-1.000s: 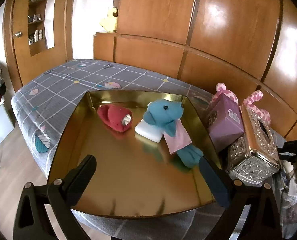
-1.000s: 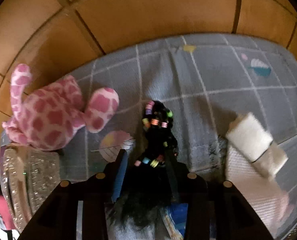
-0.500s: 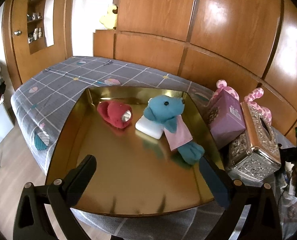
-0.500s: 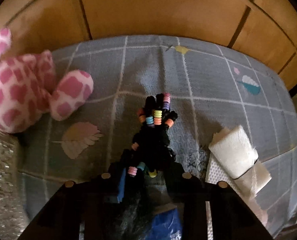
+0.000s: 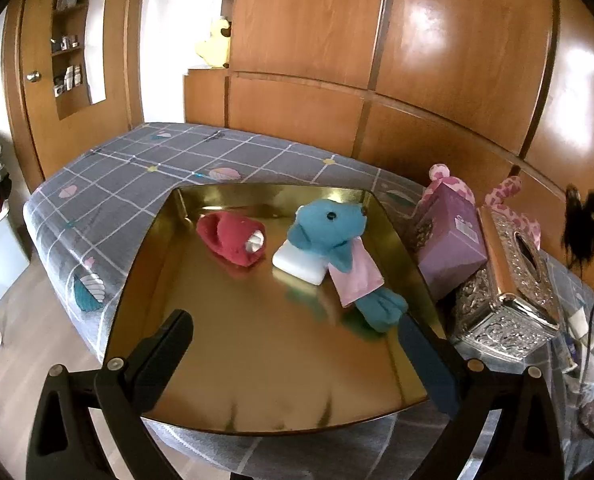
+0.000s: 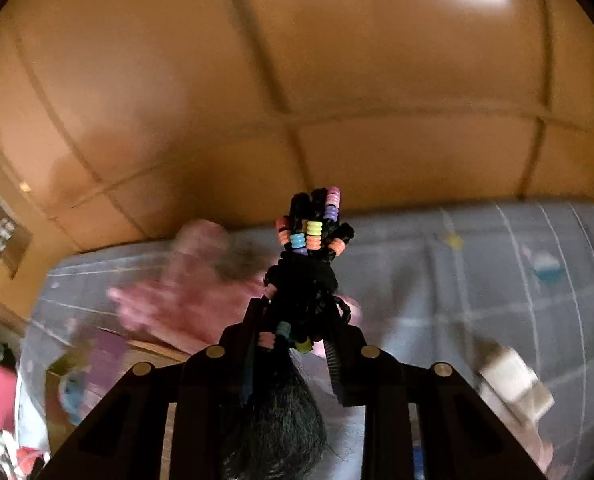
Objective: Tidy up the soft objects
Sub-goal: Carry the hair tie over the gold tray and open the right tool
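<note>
Left black plastic two-finger gripper (image 5: 295, 354): angular frame, round silver screws, one blue-faced finger pad (image 5: 425, 368). Right black plastic two-finger gripper (image 6: 293, 328): matching frame, brass-coloured screws, ribbed finger edge.

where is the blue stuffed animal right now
In the left wrist view, the blue stuffed animal lies inside the gold tray toward its right side, its head resting on a white block, with the red plush to its left.
</note>
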Demonstrator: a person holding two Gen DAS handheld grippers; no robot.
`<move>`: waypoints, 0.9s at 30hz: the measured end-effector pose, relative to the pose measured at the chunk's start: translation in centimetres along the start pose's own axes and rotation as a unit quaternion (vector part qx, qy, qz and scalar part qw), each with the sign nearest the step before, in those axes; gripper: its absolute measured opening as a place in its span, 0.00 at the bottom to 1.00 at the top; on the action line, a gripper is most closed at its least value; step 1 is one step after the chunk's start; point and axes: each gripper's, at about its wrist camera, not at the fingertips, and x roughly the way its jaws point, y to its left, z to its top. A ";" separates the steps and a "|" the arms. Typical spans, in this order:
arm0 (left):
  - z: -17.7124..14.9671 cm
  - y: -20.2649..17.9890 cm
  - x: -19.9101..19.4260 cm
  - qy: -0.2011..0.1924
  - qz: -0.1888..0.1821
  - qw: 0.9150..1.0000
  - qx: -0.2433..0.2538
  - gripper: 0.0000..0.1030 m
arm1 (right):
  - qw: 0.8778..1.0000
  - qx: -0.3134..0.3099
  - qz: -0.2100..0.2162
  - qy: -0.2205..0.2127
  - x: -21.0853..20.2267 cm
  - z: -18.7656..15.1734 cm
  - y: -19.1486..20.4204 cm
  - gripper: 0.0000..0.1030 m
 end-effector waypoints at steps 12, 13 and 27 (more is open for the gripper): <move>0.3 3.1 -0.9 -0.005 0.035 0.999 -0.021 1.00 | 0.985 -0.139 0.106 0.002 2.8 -0.7 17.6 0.27; 0.3 3.4 -1.0 -0.006 0.040 0.999 -0.025 1.00 | 0.980 -0.157 0.122 0.006 2.8 -1.6 19.3 0.27; 0.6 5.9 -1.3 -0.013 0.070 0.996 -0.050 1.00 | 0.877 -0.411 0.212 0.127 4.0 -20.0 29.2 0.28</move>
